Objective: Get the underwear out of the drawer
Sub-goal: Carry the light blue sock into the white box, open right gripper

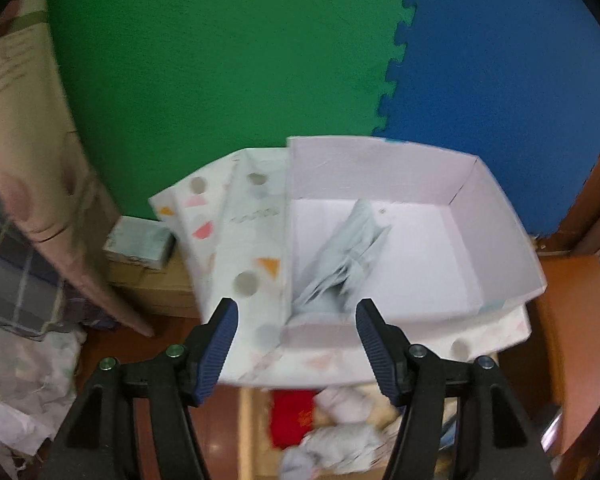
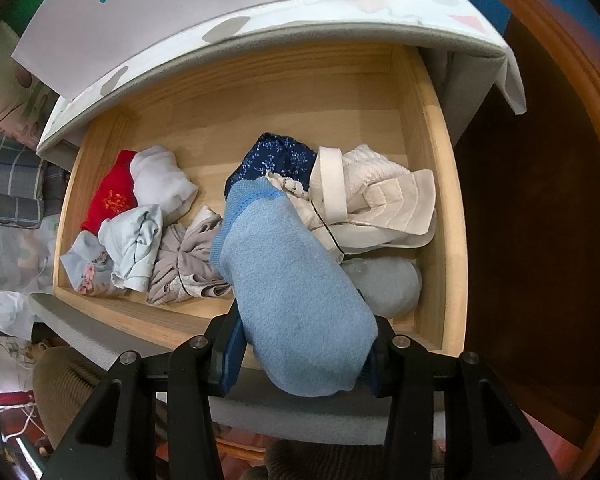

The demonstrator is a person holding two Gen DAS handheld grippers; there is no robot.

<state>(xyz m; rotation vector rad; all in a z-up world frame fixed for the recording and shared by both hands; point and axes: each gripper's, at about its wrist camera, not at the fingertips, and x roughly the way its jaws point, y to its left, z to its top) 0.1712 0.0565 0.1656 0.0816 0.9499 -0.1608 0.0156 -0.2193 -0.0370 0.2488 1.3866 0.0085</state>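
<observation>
Each hand-held tool is built from matte black plastic arms, cut through with triangular openings and joined by pivots. The left tool [image 1: 296, 320] is tipped with two dark blue ribbed pads [image 1: 220, 344], and four round metal screws are set along its linkage, two of them tinged green. The right tool [image 2: 304, 356] is made the same way, with blue pads [image 2: 233, 354] and four silver screw heads.

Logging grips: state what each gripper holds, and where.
Right gripper grips the blue garment at its near end, above the drawer. Left gripper holds nothing.
</observation>
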